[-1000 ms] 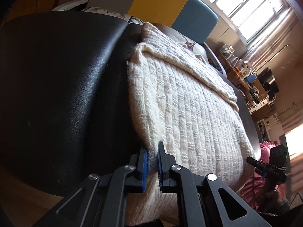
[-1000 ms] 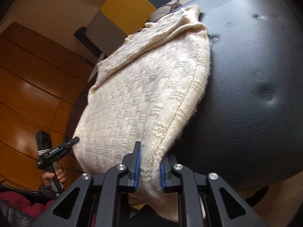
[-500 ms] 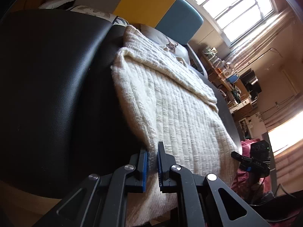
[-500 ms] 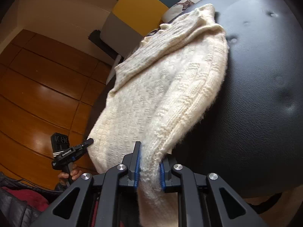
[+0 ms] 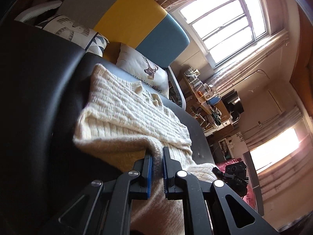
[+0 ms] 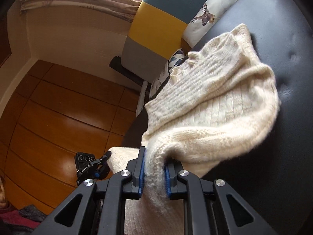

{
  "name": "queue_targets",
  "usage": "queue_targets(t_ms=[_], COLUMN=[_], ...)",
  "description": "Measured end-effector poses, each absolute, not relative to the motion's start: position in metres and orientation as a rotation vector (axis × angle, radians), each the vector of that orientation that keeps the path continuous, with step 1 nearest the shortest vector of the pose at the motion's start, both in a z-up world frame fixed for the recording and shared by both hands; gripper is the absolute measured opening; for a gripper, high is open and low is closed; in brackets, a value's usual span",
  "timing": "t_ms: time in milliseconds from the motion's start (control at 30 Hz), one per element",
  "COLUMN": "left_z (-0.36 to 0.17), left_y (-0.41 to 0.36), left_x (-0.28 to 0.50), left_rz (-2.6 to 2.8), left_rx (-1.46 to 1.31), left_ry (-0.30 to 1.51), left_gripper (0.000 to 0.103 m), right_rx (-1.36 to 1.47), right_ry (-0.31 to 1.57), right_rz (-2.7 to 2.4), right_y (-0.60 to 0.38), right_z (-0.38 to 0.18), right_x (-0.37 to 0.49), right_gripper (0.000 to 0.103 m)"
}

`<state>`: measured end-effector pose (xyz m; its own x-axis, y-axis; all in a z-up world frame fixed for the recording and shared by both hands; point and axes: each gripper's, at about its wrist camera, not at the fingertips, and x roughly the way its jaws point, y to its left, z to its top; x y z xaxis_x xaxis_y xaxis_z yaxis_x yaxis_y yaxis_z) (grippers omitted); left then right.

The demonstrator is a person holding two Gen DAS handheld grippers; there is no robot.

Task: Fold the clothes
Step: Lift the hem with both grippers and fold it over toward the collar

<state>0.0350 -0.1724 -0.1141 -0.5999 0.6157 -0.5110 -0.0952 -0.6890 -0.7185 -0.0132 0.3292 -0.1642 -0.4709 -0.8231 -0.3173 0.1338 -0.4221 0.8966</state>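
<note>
A cream knitted sweater lies on a black leather seat. Its near hem is lifted off the seat and curls up and over toward the far end. My left gripper is shut on one corner of that hem. My right gripper is shut on the other corner of the sweater, above the black leather seat. Each gripper shows in the other's view, the right one and the left one, both holding the same raised edge.
Patterned cushions and a yellow, teal and grey backrest stand at the seat's far end. A bright window and a cluttered desk are to the right. Wooden wall panels are to the left.
Both grippers have lifted the sweater's near hem off the seat and carried it up and forward, so the lower half now curls over toward the collar end.
</note>
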Motion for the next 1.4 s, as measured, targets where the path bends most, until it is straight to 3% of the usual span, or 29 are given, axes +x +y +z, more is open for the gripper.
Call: queue_targets(t_ms=[233, 500, 800, 900, 1000, 1167, 1400], left_z=[-0.143, -0.205, -0.214, -0.209, -0.199, -0.182, -0.18], left_y=[-0.187, -0.192, -0.187, -0.187, -0.188, -0.189, -0.193], left_x=[-0.053, -0.103, -0.027, -0.002, 0.017, 0.044, 0.085], left_rz=[2.37, 2.38, 2.323, 2.295, 2.276, 2.325, 2.315], left_rx=[-1.211, -1.462, -1.448, -1.445, -1.397, -1.354, -1.309], left_ry=[-1.015, -0.995, -1.001, -1.035, -1.062, -1.021, -1.01], left_gripper=[0.009, 0.009, 0.009, 0.011, 0.013, 0.027, 0.034], right_rx=[1.11, 1.31, 1.376, 1.335, 1.266, 1.244, 1.322], right_ry=[-1.255, -1.358, -1.261, -1.361, -1.471, -1.465, -1.421], right_rz=[-2.022, -2.049, -2.034, -1.959, -1.84, -1.795, -1.861], right_y=[0.337, 0.354, 0.359, 0.37, 0.375, 0.364, 0.349], right_z=[-0.18, -0.231, -0.238, -0.236, -0.233, -0.231, -0.248], right_x=[-0.097, -0.14, -0.077, -0.055, -0.039, -0.027, -0.026], right_gripper=[0.015, 0.012, 0.012, 0.026, 0.033, 0.036, 0.034])
